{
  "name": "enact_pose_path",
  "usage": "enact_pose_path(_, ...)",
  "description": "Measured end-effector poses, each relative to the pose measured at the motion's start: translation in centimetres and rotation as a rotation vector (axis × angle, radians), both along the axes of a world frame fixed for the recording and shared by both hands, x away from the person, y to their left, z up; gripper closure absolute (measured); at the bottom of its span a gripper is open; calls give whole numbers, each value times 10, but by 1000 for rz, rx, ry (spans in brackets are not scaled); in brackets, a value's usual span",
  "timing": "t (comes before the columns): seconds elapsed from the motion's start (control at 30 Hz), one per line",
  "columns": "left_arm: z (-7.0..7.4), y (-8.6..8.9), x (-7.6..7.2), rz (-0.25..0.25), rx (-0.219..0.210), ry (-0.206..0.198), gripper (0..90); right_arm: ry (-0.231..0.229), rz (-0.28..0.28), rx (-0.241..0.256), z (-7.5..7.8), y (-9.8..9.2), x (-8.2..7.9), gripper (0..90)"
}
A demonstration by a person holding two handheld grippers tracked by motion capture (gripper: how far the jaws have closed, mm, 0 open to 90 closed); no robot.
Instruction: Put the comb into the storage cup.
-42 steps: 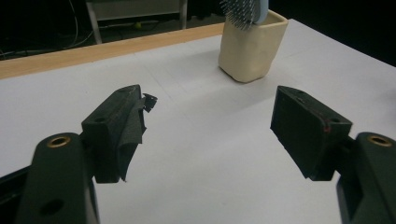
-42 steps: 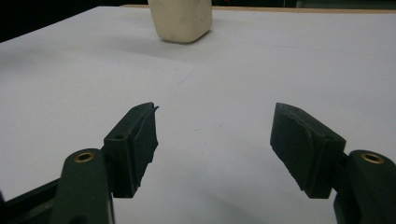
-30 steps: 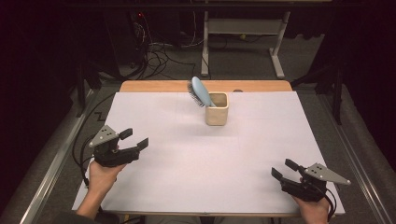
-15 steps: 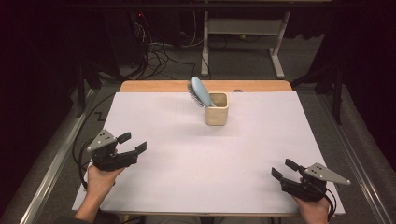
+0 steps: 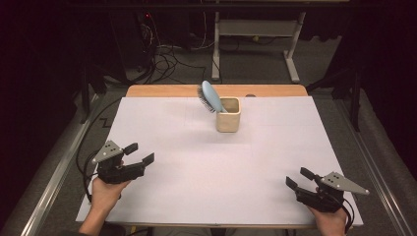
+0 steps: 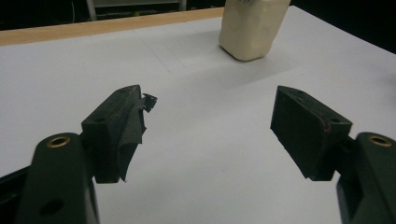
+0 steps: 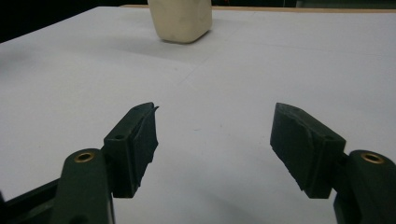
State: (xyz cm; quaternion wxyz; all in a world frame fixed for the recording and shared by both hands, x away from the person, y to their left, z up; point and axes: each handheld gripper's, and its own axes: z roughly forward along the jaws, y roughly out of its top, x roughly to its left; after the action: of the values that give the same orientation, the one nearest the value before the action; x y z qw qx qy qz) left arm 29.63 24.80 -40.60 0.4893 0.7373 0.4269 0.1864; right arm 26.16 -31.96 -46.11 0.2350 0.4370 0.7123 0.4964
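1. A cream cup point(image 5: 228, 114) stands well ahead of both hand-held grippers, with a blue hairbrush point(image 5: 210, 96) leaning out of it, bristles facing left.
2. The left hand-held gripper point(image 5: 138, 153) is released, jaws wide apart and holding nothing; bare surface lies between it and the cup.
3. The right hand-held gripper point(image 5: 299, 178) is likewise spread and unloaded.
4. The white surface point(image 5: 216, 167) has a wooden far edge; beyond it are cables point(image 5: 167, 54) on a dark floor and a grey metal frame point(image 5: 255, 34).
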Motion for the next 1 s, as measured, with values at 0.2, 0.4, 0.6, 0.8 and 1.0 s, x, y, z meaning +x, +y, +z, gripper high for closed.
enact_pose_path(0.2, -4, 1, -1, 3, -10, 9, 265, 0, 0, 0, 0, 0, 0, 321)
enact_pose_path(0.4, -7, 1, -1, 0, -12, 14, 265, 0, 1, -1, 0, 0, 0, 321)
enact_pose_path(0.6, -12, 0, -2, 0, -13, 24, 265, 1, 0, 0, 0, 0, 0, 321)
enact_pose_path(0.8, -17, 0, -2, 3, -19, 33, 265, 0, 0, 0, 0, 0, 0, 321)
enact_pose_path(1.0, -21, 0, -3, 7, -16, 37, 265, -1, 1, -1, 0, 0, 0, 321)
